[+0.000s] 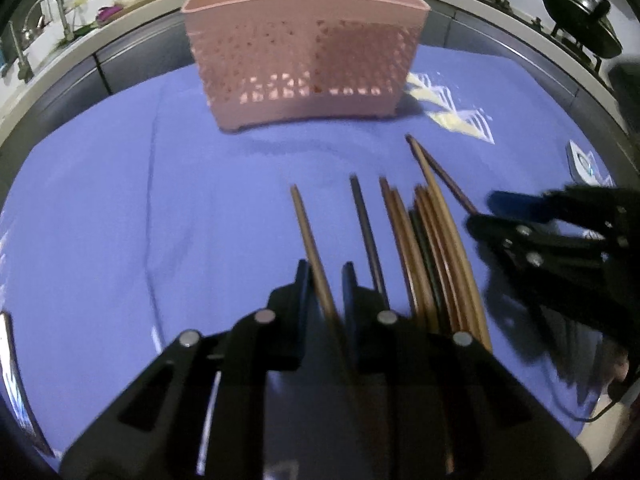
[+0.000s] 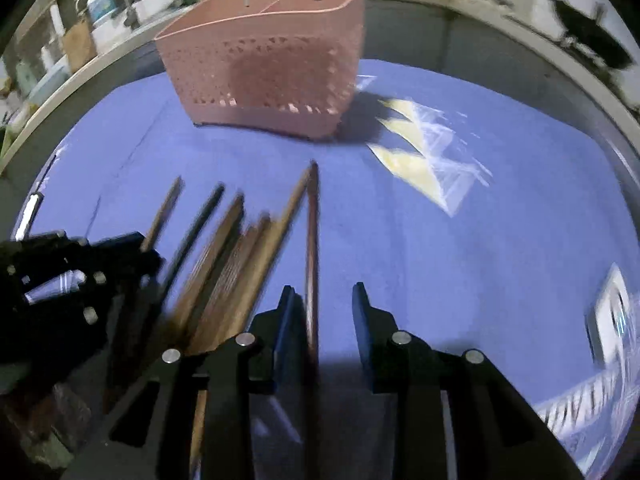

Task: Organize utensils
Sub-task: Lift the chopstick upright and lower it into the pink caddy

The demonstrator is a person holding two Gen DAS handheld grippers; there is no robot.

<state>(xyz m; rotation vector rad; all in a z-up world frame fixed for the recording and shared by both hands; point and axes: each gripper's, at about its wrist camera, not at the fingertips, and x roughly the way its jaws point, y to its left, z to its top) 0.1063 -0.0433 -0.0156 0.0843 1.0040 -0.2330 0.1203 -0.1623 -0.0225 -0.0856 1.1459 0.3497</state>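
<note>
A pink perforated utensil holder stands empty at the back of the blue cloth; it also shows in the right wrist view. Several chopsticks lie in a loose bundle on the cloth. My left gripper is open, its jaws on either side of a light brown chopstick. My right gripper is open around a dark brown chopstick lying close to its left finger. Each gripper shows in the other's view, the right and the left.
A blue cloth covers the table. Clear plastic sleeves lie to the right of the holder. A small white box sits at the right edge. A sink and counter clutter lie behind on the left, black pans on the right.
</note>
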